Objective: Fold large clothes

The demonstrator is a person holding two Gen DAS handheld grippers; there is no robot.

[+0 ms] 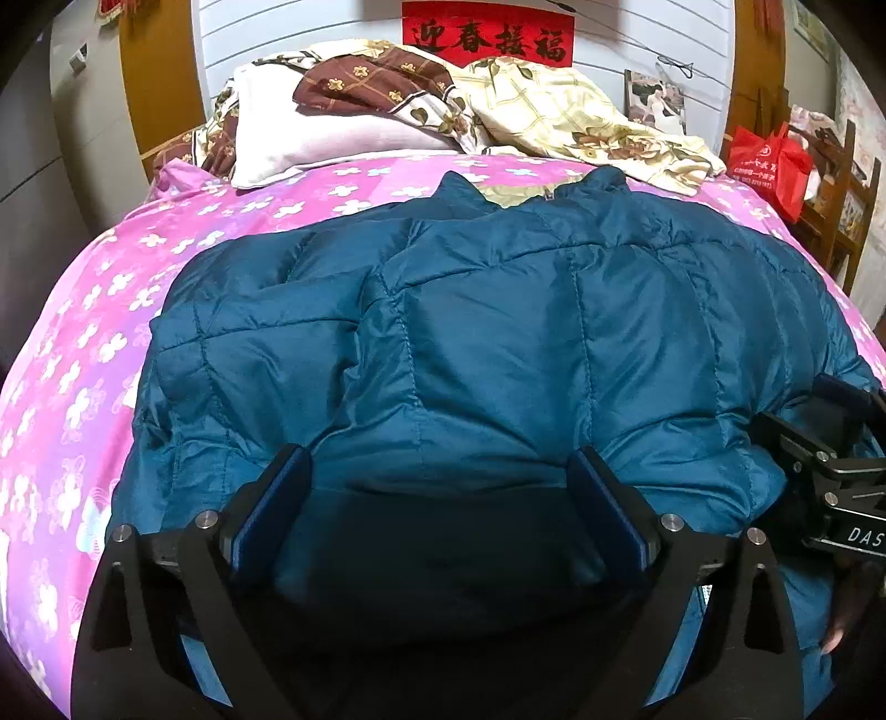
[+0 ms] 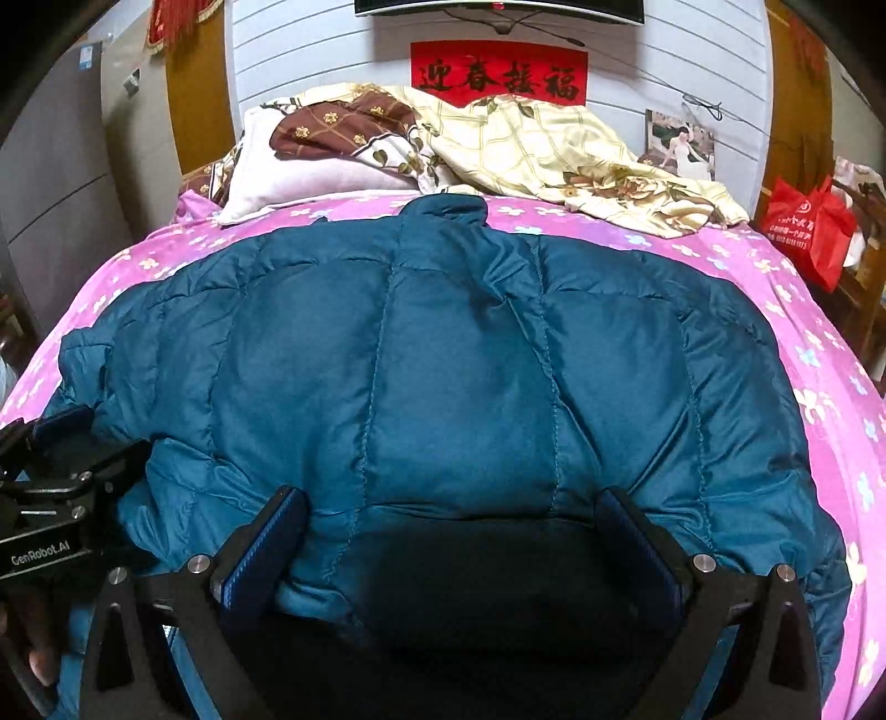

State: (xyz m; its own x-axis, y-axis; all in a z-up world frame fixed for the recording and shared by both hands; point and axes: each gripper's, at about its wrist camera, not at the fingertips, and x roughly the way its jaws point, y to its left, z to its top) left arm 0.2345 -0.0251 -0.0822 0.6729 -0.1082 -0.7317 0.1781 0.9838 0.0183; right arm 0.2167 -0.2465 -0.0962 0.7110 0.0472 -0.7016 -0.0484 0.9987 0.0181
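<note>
- Here, a teal quilted puffer jacket (image 1: 498, 343) lies spread across a pink floral bedsheet (image 1: 83, 354), filling the middle of both views, its collar (image 1: 459, 185) towards the top of the frame.
- The left gripper (image 1: 443, 498) sits at the bottom centre of the left wrist view, its jaws spread wide; the jacket's lower edge bulges up between the blue pads (image 1: 609, 498), which do not press on it.
- The right gripper (image 2: 454, 537) sits at the bottom centre of the right wrist view, likewise released, jaws apart with jacket fabric lying between them ungripped.
- Each gripper shows in the other's view: the right one at the right edge of the left view, the left one at the lower left of the right view.
- At the upper part of the frame lie a white pillow (image 1: 310, 138) and a crumpled floral quilt (image 1: 554, 111).
- A red banner with Chinese characters (image 1: 487, 33) hangs on the wall at top centre.
- A red bag (image 1: 769, 160) sits at the upper right.
</note>
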